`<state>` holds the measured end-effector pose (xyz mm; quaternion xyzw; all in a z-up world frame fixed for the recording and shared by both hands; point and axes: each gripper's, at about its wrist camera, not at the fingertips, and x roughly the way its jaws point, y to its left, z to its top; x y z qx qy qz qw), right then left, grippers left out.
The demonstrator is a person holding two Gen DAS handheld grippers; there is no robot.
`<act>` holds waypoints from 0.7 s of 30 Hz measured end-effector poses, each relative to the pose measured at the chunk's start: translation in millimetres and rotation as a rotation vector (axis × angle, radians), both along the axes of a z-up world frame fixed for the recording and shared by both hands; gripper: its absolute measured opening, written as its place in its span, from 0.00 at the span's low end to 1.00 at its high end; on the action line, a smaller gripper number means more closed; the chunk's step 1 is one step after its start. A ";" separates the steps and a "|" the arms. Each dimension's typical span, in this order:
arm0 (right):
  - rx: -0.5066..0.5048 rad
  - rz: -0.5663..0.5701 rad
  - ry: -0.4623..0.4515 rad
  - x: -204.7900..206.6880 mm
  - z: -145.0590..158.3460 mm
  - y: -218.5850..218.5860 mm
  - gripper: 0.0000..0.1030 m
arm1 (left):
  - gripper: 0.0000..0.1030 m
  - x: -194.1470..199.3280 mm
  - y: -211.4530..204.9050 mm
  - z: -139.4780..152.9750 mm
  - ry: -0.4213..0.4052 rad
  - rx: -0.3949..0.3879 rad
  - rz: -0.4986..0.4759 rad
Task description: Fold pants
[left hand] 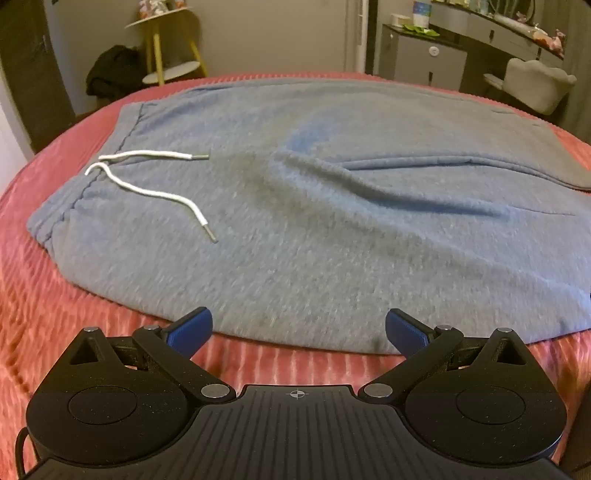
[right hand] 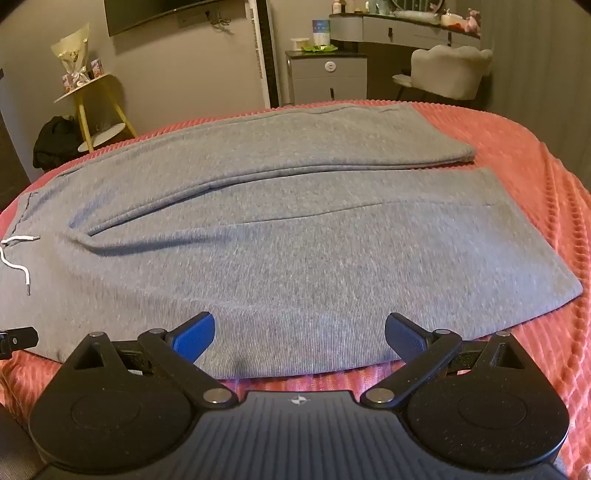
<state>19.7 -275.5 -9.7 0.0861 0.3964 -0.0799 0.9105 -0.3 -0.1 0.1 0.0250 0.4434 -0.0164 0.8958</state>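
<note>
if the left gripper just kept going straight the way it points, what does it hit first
Most likely the near edge of the grey pants, where they lie flat on the red bedspread. The left gripper is open and tilted down at them, with nothing between; exact depth is hard to judge.

A pink ribbed bedspread (right hand: 524,177) covers the bed. Behind it stands a yellow-legged side table (right hand: 92,99) bearing a wrapped bouquet (right hand: 74,51), with a dark bag (right hand: 55,144) on the floor beside it. A grey drawer cabinet (right hand: 327,79) stands near a pale upholstered chair (right hand: 448,72); a dark screen (right hand: 147,13) hangs on the wall.
</note>
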 end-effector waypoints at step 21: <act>0.003 0.000 0.001 0.1 -1.2 -0.1 0.96 | 1.00 -0.4 0.6 -1.1 0.007 0.003 0.004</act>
